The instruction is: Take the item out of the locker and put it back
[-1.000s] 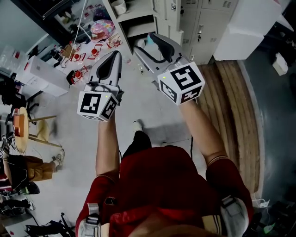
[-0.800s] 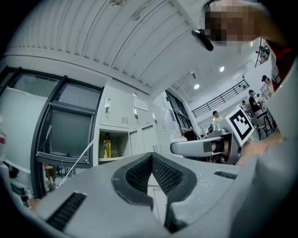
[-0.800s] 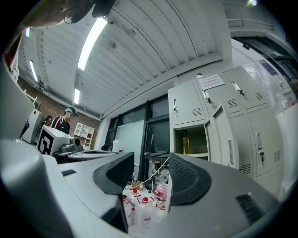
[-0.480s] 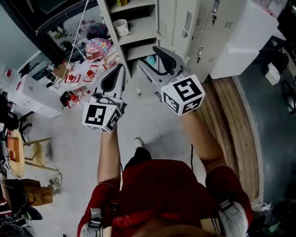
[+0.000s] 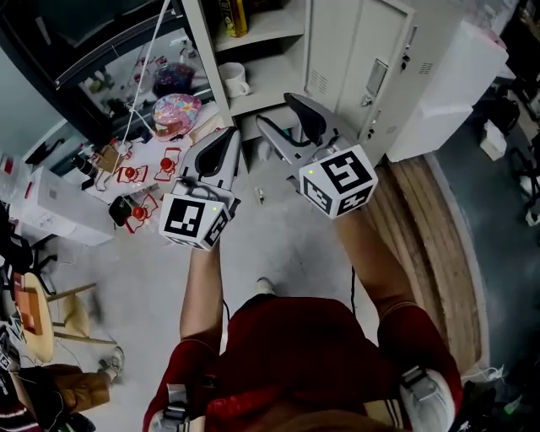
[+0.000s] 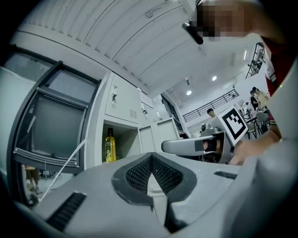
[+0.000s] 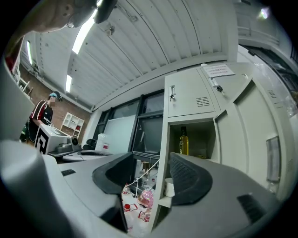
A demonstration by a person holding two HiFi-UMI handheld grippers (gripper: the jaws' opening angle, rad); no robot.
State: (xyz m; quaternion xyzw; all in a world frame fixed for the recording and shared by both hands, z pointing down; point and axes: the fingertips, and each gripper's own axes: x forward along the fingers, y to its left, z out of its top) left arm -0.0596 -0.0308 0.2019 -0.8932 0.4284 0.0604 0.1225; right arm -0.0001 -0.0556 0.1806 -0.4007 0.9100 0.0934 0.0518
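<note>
Head view: the locker [image 5: 253, 34] stands open at the top of the frame, its door [image 5: 363, 59] swung out to the right. A bottle of yellow oil [image 5: 229, 15] stands upright in the upper open compartment, toward the left wall. On the shelf below it a white mug [image 5: 236, 80] sits near the left front corner, with its handle turned to the right. The left gripper view shows the same bottle [image 6: 109, 145] upright in that compartment, and the right gripper view shows the bottle [image 7: 184, 141] above the mug [image 7: 168, 187].

Both grippers are held out in front of the locker, side by side and apart from it, touching nothing. The right gripper [image 5: 275, 110] points at the lower shelves. Its jaws stand well apart and have just been opening a little wider. In its own view the gap between the jaws [image 7: 152, 162] holds nothing, only the locker edge and the clutter beyond it. The left gripper [image 5: 229, 137] is just left of the locker's front edge, with its two fingers pressed together and nothing between them [image 6: 151, 160].

Left of the locker, a white table [image 5: 101, 181] carries a pink patterned round thing [image 5: 175, 110] and several small red objects [image 5: 135, 173]. To the right lie a strip of wooden flooring [image 5: 430, 219] and a white box [image 5: 451, 72].
</note>
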